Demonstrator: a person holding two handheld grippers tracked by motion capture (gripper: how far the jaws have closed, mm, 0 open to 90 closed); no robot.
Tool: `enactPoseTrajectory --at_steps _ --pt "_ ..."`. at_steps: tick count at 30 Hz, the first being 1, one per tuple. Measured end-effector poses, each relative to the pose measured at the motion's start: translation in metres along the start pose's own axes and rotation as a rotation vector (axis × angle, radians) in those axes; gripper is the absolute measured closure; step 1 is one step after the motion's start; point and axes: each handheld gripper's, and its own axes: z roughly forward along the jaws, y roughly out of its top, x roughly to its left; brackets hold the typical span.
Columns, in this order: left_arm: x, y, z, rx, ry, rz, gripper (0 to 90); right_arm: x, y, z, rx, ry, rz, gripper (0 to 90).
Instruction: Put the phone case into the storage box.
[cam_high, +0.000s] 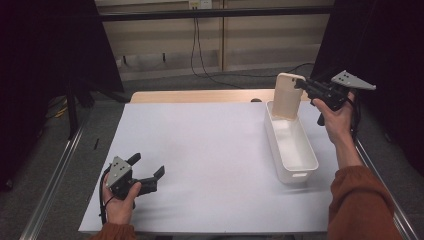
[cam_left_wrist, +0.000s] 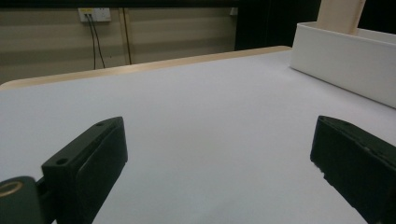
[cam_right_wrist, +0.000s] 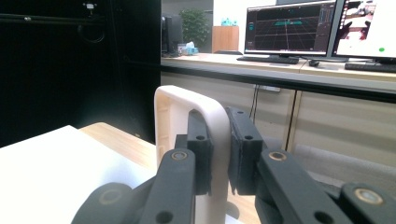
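Dim room, with black corners in the high view; the white table (cam_high: 210, 150) is evenly lit, shadows soft. The near jaws blur in both gripper views. Bright monitors (cam_right_wrist: 289, 28) glare upper right.

We note the small cream tray (cam_high: 287, 96) looks like moulded plastic, smooth and matt, with a rounded rim. The long white bin (cam_high: 293, 150) appears to be plastic too, smooth with a faint sheen on its walls. The table's cover (cam_high: 200, 160) reads as a matt white sheet, paper-like and unmarked; beyond it the tabletop edge (cam_high: 200, 96) shows light wood grain. The right gripper (cam_right_wrist: 219, 154) has matt black plastic jaws with brass-coloured metal pivots; its pads look slightly rough. The left gripper (cam_high: 145, 176) is finished alike, with a grey matt plate.
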Motion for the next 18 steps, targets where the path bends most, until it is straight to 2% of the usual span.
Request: enactPoseTrajectory --at_steps 9,18 --pt "-0.001 0.000 0.002 0.005 -0.002 0.005 3.9 -0.006 -0.014 0.014 0.004 -0.016 0.013 81.1" --pt "-0.001 -0.001 0.002 0.008 -0.003 0.002 3.9 -0.012 -0.026 0.020 0.018 -0.029 0.007 81.0"
